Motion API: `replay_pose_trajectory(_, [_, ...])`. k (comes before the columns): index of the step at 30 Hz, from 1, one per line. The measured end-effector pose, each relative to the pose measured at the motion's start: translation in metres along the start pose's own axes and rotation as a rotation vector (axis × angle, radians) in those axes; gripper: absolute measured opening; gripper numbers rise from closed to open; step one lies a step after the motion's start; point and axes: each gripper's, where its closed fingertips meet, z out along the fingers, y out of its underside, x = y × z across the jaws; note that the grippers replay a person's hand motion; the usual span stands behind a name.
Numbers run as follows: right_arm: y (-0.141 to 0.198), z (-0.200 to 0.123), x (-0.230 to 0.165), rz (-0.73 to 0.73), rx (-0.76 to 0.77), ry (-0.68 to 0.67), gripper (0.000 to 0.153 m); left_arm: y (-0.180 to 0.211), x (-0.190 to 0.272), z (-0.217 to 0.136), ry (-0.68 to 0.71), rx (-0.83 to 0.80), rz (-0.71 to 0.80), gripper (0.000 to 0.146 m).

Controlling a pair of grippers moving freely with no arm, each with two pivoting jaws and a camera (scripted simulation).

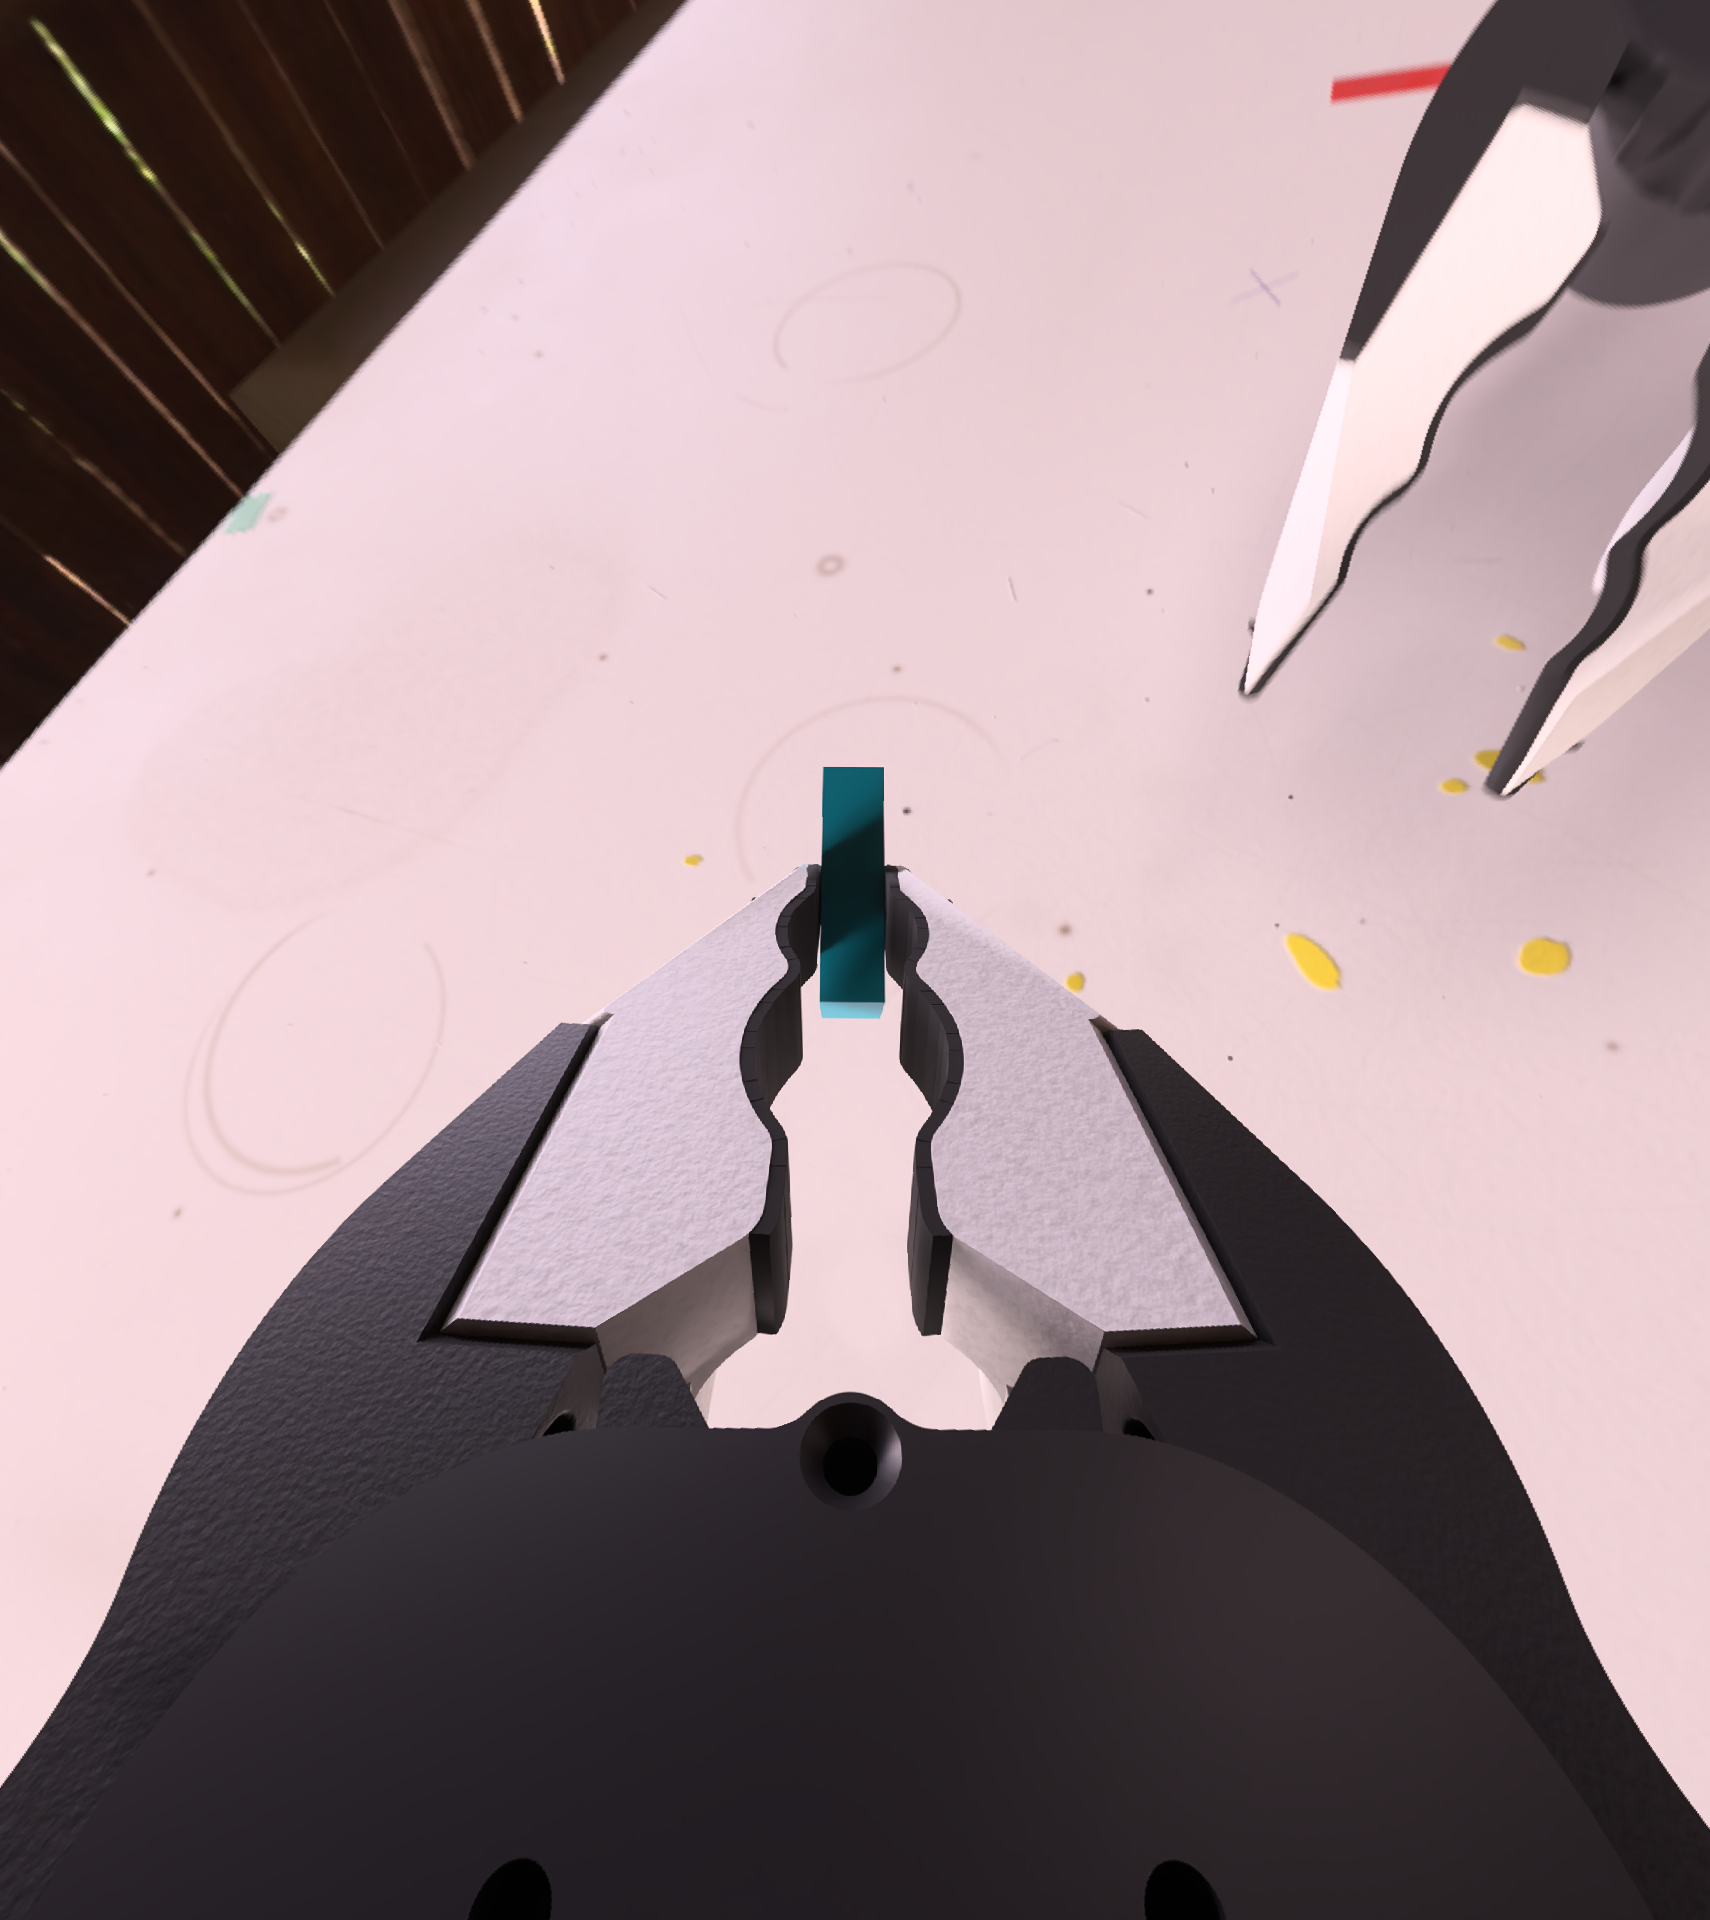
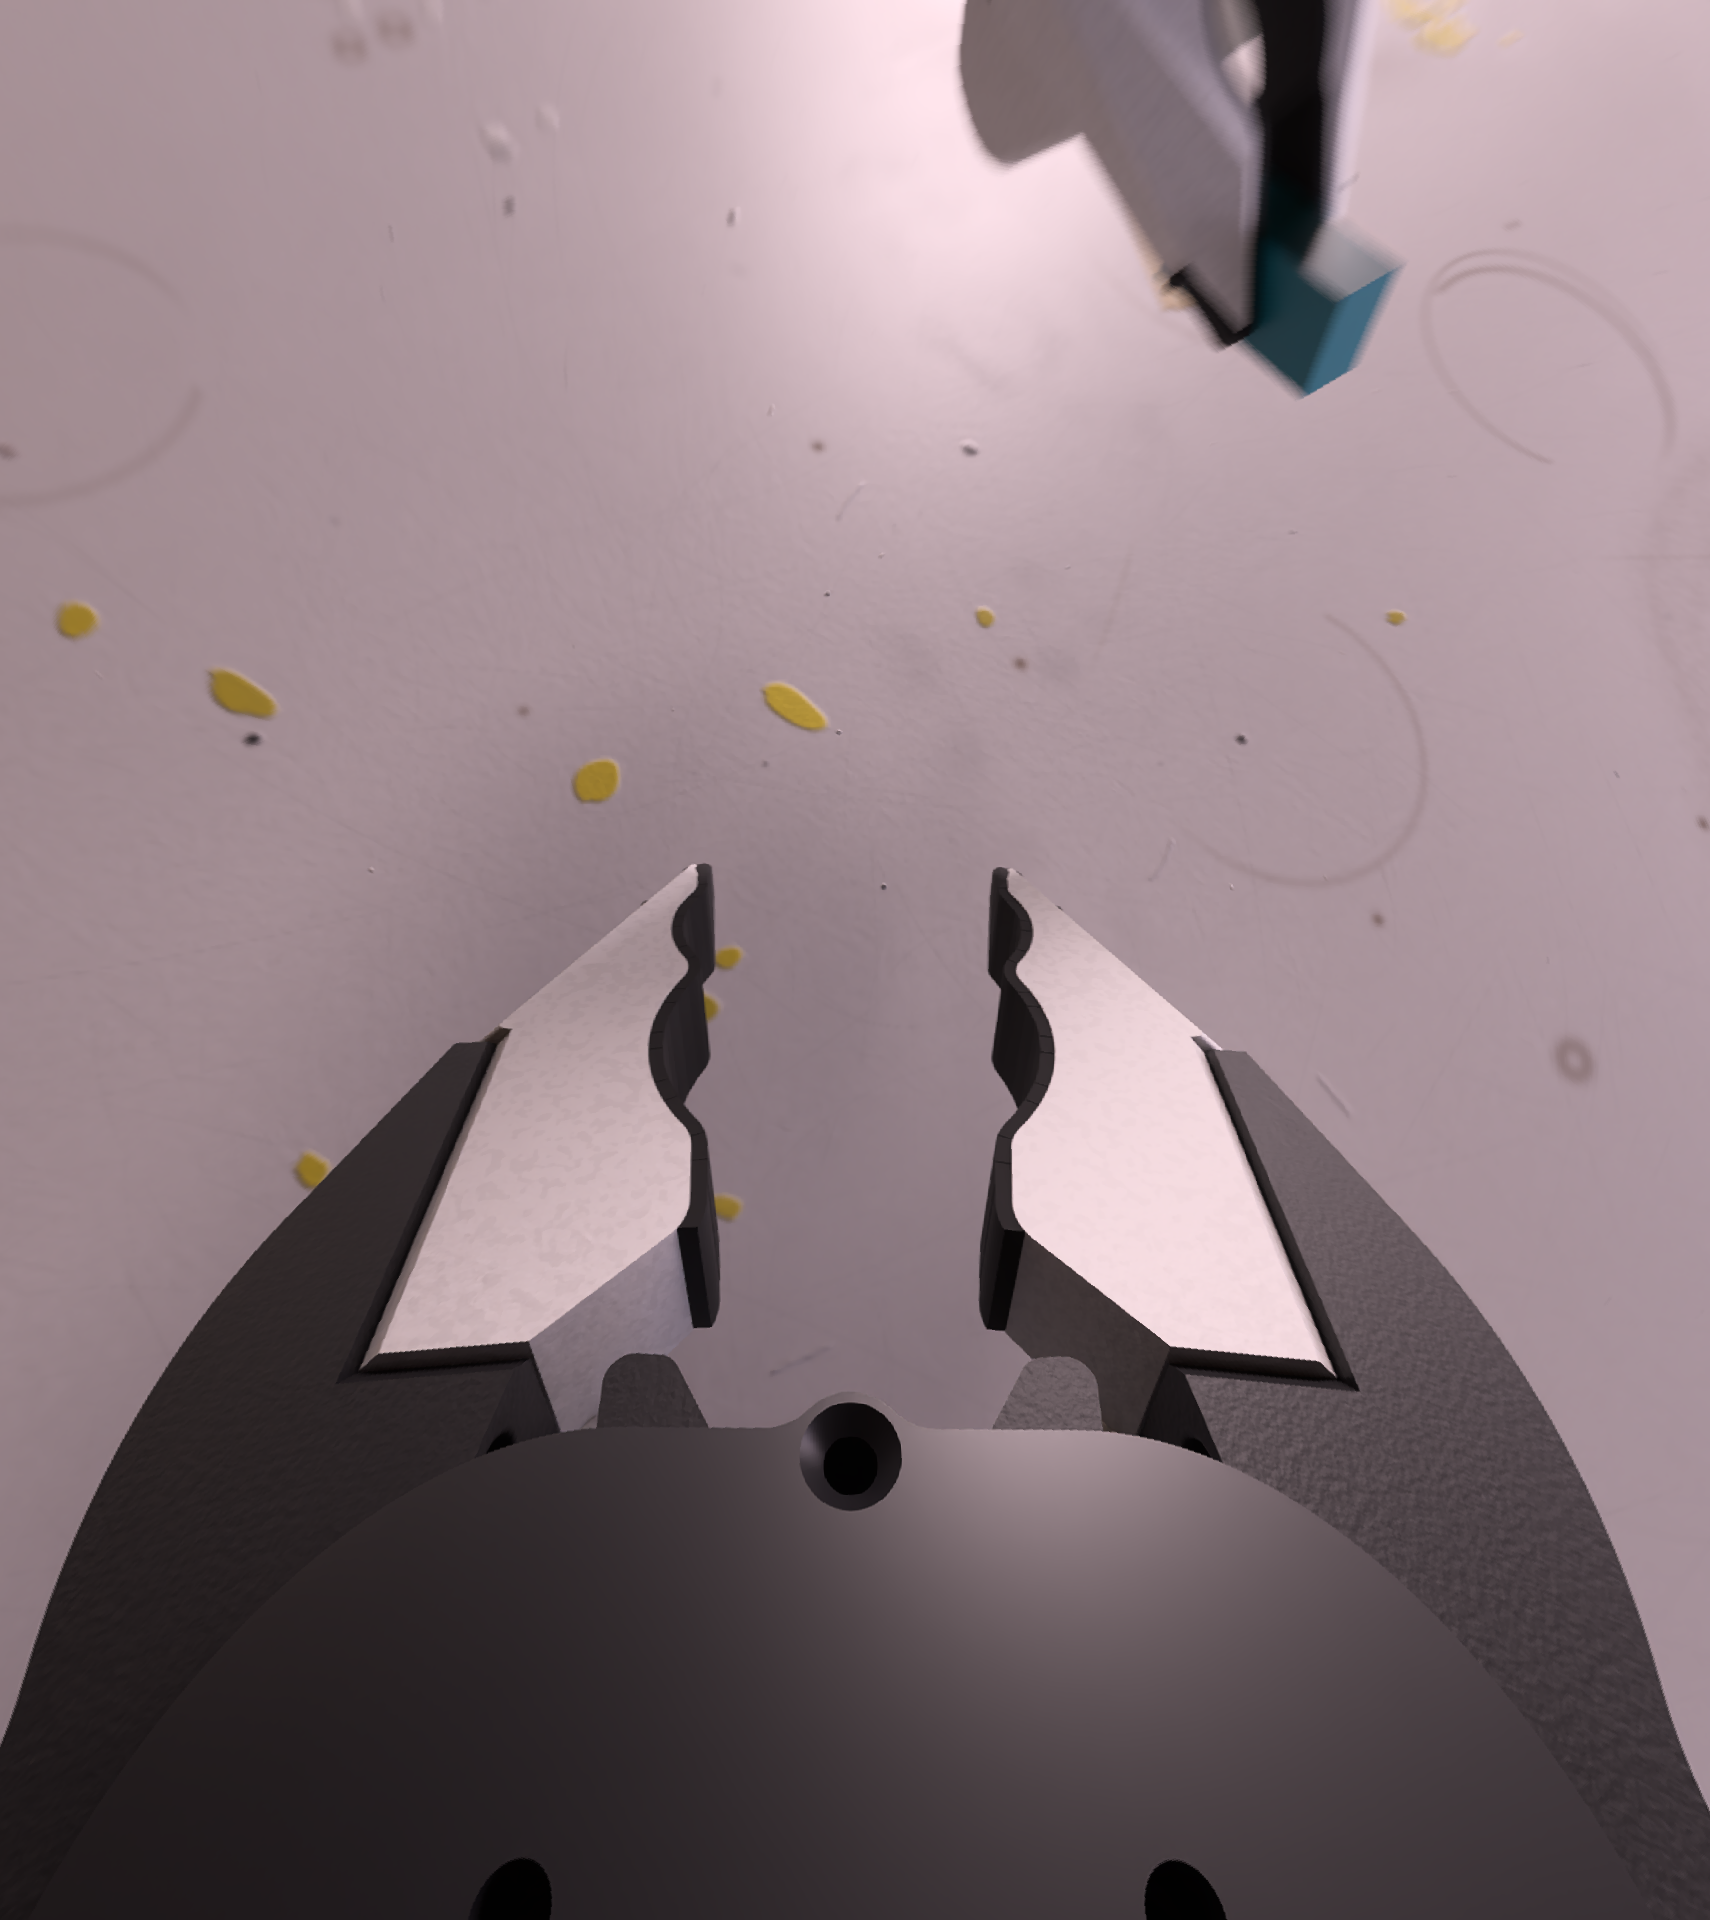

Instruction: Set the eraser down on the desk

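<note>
My left gripper [image 1: 852,881] is shut on a teal eraser [image 1: 852,894], which stands on edge between the fingertips and sticks out past them. It hangs above the white desk [image 1: 518,644]. In the right wrist view the eraser [image 2: 1324,317] shows at the top right, still clamped in the left gripper [image 2: 1246,301] and off the desk [image 2: 518,416]. My right gripper [image 2: 851,873] is open and empty, pointing down at the desk. It also shows at the upper right of the left wrist view [image 1: 1381,738], to the right of the eraser.
The desk bears yellow paint spots [image 1: 1310,958], faint ring marks [image 1: 866,322] and a red strip [image 1: 1386,83]. The desk's edge runs along the upper left, with dark wooden slats [image 1: 82,260] beyond it.
</note>
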Motion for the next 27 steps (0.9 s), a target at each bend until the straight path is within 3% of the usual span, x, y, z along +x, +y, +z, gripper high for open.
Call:
replay_pose_trajectory(5, [-0.009,0.026,0.002,-0.164,-0.186,-0.071,0.017,-0.015,-0.004,-0.023,0.004,0.092,-0.044,0.011])
replay_pose_trajectory(8, [-0.022,0.045,0.01,-0.209,-0.216,-0.121,0.008,-0.028,-0.011,-0.044,0.002,0.185,-0.086,0.011])
replay_pose_trajectory(13, [-0.044,0.07,0.037,-0.2,-0.198,-0.1,0.012,-0.033,-0.02,-0.062,-0.019,0.26,-0.108,0.011])
replay_pose_trajectory(15, [-0.048,0.061,0.053,-0.155,-0.166,-0.056,0.027,-0.033,-0.015,-0.06,-0.007,0.252,-0.092,0.011])
replay_pose_trajectory(17, [-0.051,0.035,0.071,-0.063,-0.072,-0.009,0.03,-0.032,-0.004,-0.055,0.02,0.224,-0.056,0.011])
replay_pose_trajectory(19, [-0.039,0.006,0.09,0.038,-0.014,0.05,0.027,-0.031,0.019,-0.045,0.108,0.187,-0.022,0.011])
replay_pose_trajectory(22, [-0.003,-0.021,0.096,0.12,-0.051,0.078,0.025,-0.023,0.06,-0.022,0.256,0.106,0.02,0.011])
replay_pose_trajectory(27, [0.032,-0.014,0.076,0.17,-0.102,0.057,0.027,0.006,0.104,0.015,0.332,-0.092,0.114,0.011])
